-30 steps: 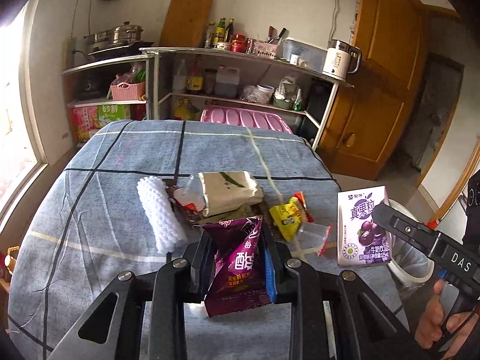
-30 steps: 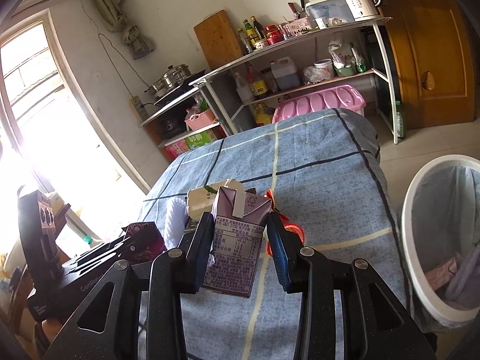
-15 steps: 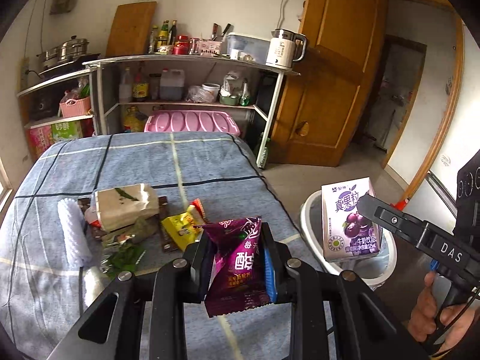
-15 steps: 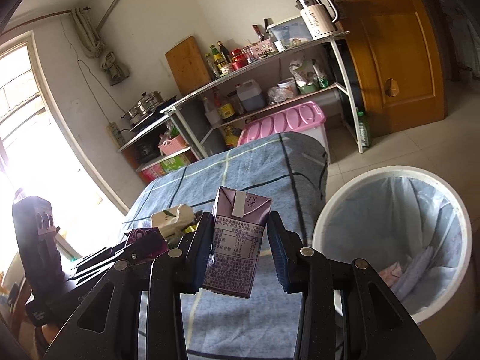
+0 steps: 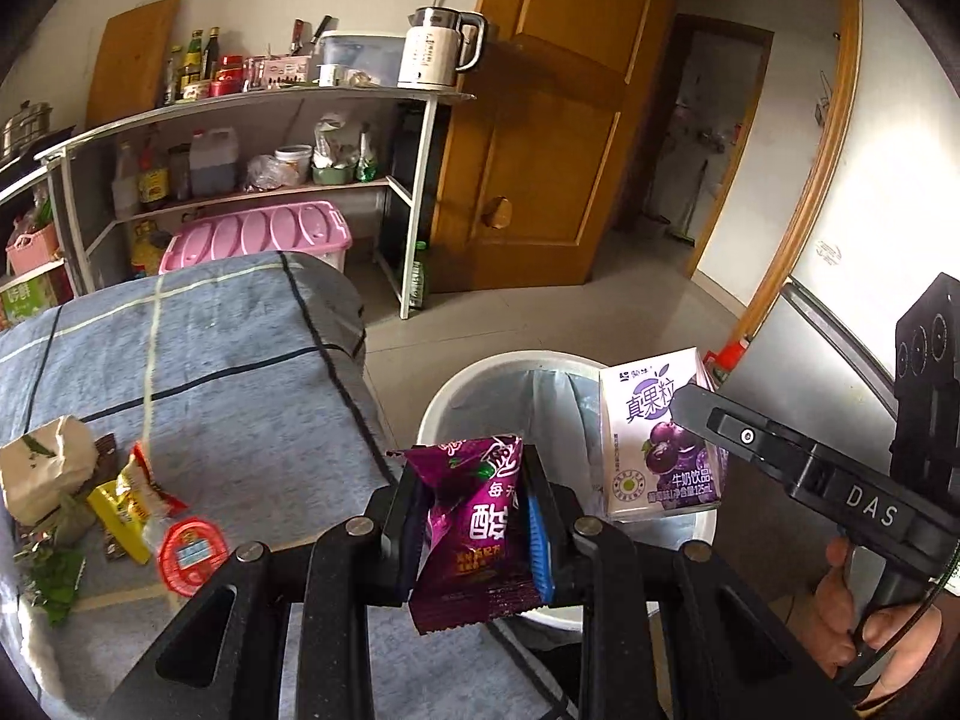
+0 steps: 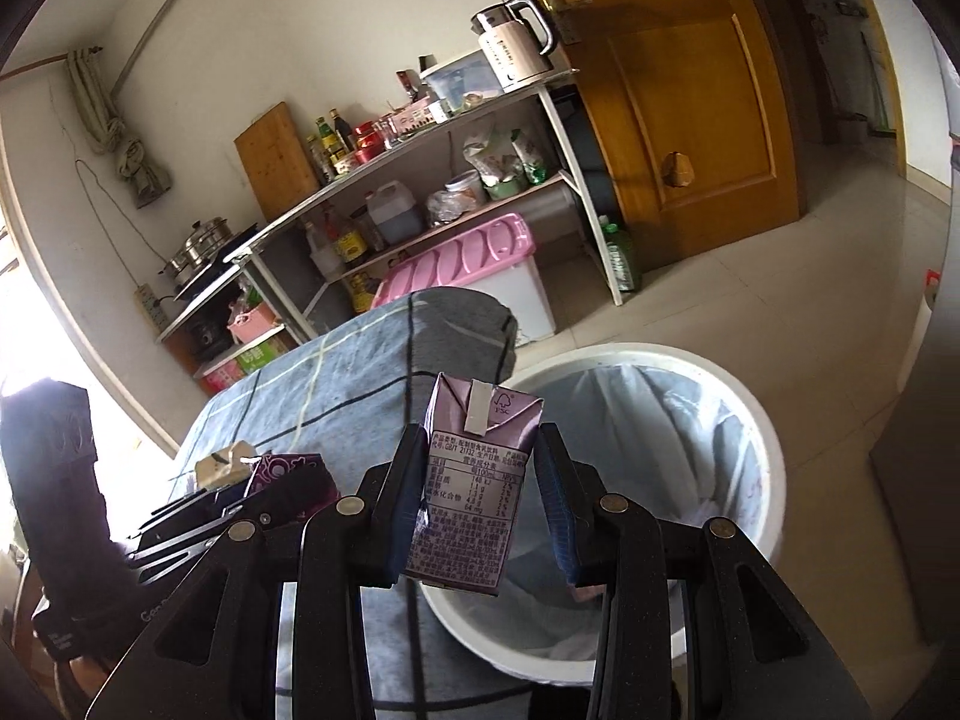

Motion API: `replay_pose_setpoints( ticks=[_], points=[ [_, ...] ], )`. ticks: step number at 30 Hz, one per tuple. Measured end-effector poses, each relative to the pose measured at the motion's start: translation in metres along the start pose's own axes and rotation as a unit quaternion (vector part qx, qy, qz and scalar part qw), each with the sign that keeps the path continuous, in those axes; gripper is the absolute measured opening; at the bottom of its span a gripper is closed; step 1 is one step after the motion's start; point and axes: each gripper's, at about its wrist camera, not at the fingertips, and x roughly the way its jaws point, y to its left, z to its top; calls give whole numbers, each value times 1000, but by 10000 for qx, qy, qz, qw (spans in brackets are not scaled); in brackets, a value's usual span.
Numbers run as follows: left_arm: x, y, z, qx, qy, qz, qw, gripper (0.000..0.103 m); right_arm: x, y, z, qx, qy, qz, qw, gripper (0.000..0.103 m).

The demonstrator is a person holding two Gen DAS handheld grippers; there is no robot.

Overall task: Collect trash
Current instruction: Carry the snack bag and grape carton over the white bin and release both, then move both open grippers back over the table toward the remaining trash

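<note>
The table [image 5: 228,372] occupies the left of the left wrist view. The bin [image 5: 480,384] stands on the floor just beside the table's right edge. Loose wrappers [image 5: 129,501] lie on the table's left part. The snack packet [image 5: 474,525] sits between the left gripper [image 5: 474,531] pads, above the table edge beside the bin rim. The drink carton [image 6: 474,480] sits between the right gripper [image 6: 480,498] pads, over the bin. The shelf rack [image 5: 270,138] stands behind the table; the storage box [image 5: 264,237] lies between them.

A blue checked tablecloth [image 5: 228,372] bears crumpled wrappers [image 5: 126,498] and a red lid [image 5: 191,553].
</note>
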Motion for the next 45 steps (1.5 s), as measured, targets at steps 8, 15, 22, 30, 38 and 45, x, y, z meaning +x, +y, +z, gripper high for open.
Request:
replay_pose_setpoints(
  ticks=[8, 15, 22, 30, 38, 45],
  points=[
    [49, -31, 0, 118, 456, -219, 9987, 29, 16, -42, -1, 77, 341, -404, 9986, 38],
    [78, -39, -4, 162, 758, -236, 9967, 34, 35, -62, -8, 30, 698, -620, 9956, 39],
    [88, -36, -8, 70, 851, -257, 9960, 55, 44, -66, -13, 39, 902, -653, 9938, 43],
    [70, -25, -9, -5, 685, -111, 9976, 55, 37, -59, -14, 128, 792, -582, 9951, 49],
    [25, -5, -11, -32, 307, 263, 9992, 55, 23, -27, -14, -51, 522, -315, 9981, 49],
    [-15, 25, -20, -362, 32, 440, 9984, 55, 24, 10, -19, -309, 483, -56, 9983, 49]
  ],
)
